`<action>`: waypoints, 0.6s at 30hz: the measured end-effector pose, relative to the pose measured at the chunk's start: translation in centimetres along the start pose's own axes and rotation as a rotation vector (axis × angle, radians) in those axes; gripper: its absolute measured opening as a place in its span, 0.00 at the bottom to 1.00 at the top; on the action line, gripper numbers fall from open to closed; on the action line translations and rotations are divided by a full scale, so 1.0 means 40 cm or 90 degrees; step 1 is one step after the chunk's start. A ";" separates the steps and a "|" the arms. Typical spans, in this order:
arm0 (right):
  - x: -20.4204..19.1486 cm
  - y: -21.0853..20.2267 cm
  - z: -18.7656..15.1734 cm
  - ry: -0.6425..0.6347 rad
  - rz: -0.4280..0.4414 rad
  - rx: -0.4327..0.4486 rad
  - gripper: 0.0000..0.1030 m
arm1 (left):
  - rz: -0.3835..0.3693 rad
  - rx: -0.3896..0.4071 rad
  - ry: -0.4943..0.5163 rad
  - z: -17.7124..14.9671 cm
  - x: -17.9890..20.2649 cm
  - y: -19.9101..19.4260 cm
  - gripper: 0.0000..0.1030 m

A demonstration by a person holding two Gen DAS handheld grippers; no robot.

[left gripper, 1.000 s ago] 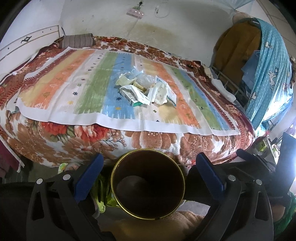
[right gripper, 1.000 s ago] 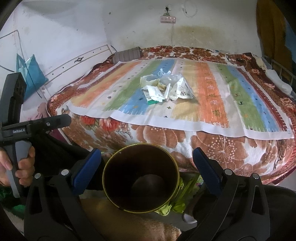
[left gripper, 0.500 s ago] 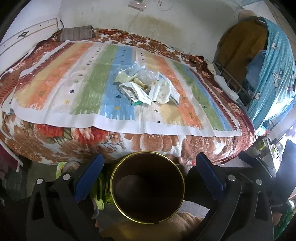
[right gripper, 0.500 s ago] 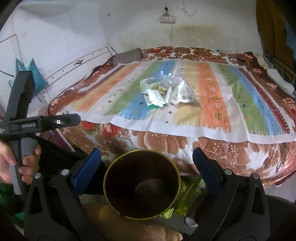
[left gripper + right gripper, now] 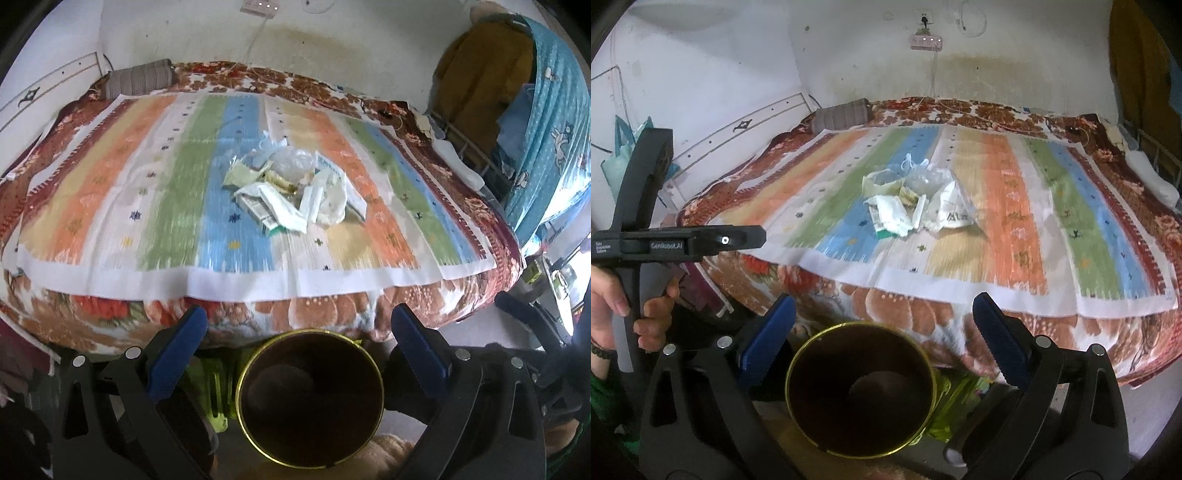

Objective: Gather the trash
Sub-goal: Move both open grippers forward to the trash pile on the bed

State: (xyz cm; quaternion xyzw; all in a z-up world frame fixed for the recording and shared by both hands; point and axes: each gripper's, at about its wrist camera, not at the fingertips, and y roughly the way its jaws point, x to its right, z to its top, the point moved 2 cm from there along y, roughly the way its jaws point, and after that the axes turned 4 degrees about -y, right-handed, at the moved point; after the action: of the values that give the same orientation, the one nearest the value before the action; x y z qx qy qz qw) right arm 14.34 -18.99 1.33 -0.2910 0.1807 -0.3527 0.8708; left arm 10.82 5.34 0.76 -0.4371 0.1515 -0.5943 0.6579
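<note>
A pile of trash (image 5: 295,192), white wrappers, clear plastic and a small box, lies in the middle of the striped cloth (image 5: 177,206) on the bed; it also shows in the right wrist view (image 5: 916,206). A dark bin with a gold rim (image 5: 309,398) stands on the floor at the bed's front edge, also in the right wrist view (image 5: 860,391). My left gripper (image 5: 299,336) is open and empty above the bin. My right gripper (image 5: 882,325) is open and empty above the bin too.
The bed's floral blanket (image 5: 110,314) hangs over the front edge. A grey pillow (image 5: 138,77) lies at the far left. Blue and yellow cloths (image 5: 546,129) hang at the right. The left gripper's handle and hand (image 5: 639,236) show at the left in the right wrist view.
Both grippers have risen and moved forward toward the bed. The bin sits lower in both views and the trash pile looks closer. Jaws stay open.
</note>
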 end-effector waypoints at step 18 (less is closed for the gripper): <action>0.056 0.167 0.145 -0.026 -0.060 -0.054 0.86 | 0.062 0.014 -0.045 0.214 -0.098 0.116 0.94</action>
State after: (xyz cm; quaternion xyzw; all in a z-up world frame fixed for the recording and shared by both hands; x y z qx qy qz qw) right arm 22.31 -14.52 1.29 -0.3427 0.1634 -0.3797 0.8436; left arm 19.00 11.88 0.90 -0.4426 0.1423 -0.5472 0.6960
